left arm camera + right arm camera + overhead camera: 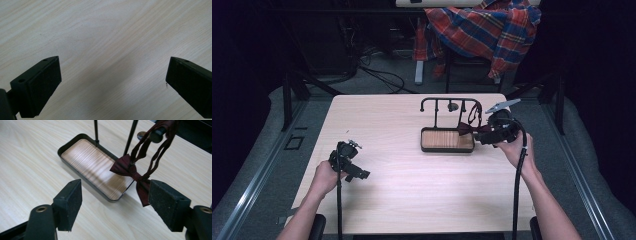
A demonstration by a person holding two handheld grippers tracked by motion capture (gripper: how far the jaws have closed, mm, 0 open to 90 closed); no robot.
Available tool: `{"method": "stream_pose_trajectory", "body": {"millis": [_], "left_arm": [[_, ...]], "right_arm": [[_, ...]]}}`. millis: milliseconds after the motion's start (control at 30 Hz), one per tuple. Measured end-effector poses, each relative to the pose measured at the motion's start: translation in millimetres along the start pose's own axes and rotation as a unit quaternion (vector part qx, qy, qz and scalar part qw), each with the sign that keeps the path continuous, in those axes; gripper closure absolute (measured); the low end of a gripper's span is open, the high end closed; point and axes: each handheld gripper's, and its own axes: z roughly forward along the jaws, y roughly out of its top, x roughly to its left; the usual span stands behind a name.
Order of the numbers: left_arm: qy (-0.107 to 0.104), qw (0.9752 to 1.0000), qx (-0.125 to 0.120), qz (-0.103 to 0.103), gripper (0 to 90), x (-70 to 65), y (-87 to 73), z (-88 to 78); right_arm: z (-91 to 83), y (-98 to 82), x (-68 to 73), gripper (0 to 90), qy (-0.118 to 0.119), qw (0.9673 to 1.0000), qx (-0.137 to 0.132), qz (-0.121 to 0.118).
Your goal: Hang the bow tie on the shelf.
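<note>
A dark red bow tie (pixel 126 167) hangs by its strap from a peg (pixel 156 136) of a black metal stand, just above the right end of the stand's wood-lined tray (pixel 65 146). My right gripper (pixel 115 195) is open, its jaws standing wide just short of the tie. One wing of the tie dips behind the right-hand jaw, and nothing is pinched. From above, the bow tie (pixel 467 129) sits between the tray (pixel 447 150) and my right gripper (pixel 482 136). My left gripper (pixel 357 173) rests low at the table's left, open (pixel 113 75) over bare wood.
The stand's rail (pixel 451 100) with several pegs rises behind the tray. A plaid shirt (pixel 484 27) is draped over a chair beyond the table's far edge. Cables lie on the floor (pixel 382 75) back there. Dark frame posts flank the table.
</note>
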Motion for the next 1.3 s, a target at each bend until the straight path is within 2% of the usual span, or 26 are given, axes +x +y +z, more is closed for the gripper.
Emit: {"method": "stream_pose_trajectory", "body": {"millis": [300, 533, 833, 1167, 1267, 1300], "left_arm": [[0.001, 1.0000, -0.001, 0.001, 0.1, -0.6, 0.2, 0.4], [0.001, 1.0000, 0.000, 0.001, 0.2, -0.8, 0.3, 0.6], [0.002, 1.0000, -0.001, 0.000, 0.2, -0.8, 0.3, 0.8], [0.003, 1.0000, 0.000, -0.001, 0.2, -0.7, 0.4, 1.0], [0.002, 1.0000, -0.001, -0.003, 0.1, -0.9, 0.4, 1.1], [0.002, 1.0000, -0.001, -0.003, 0.2, -0.9, 0.4, 1.1]], "right_arm": [[-5.2, -14.7, 17.9, 18.7, 0.016, 0.9997, 0.009, -0.019], [-2.8, -25.4, 35.2, 15.0, 0.029, 0.9982, 0.033, -0.041], [-0.2, -40.2, 47.3, 11.4, 0.041, 0.9959, 0.056, -0.057], [3.6, -71.4, 56.5, 12.2, 0.050, 0.9933, 0.090, -0.051], [7.4, -82.7, 59.8, 12.3, 0.054, 0.9906, 0.114, -0.052], [7.4, -82.7, 59.8, 12.3, 0.054, 0.9906, 0.114, -0.052]]}}
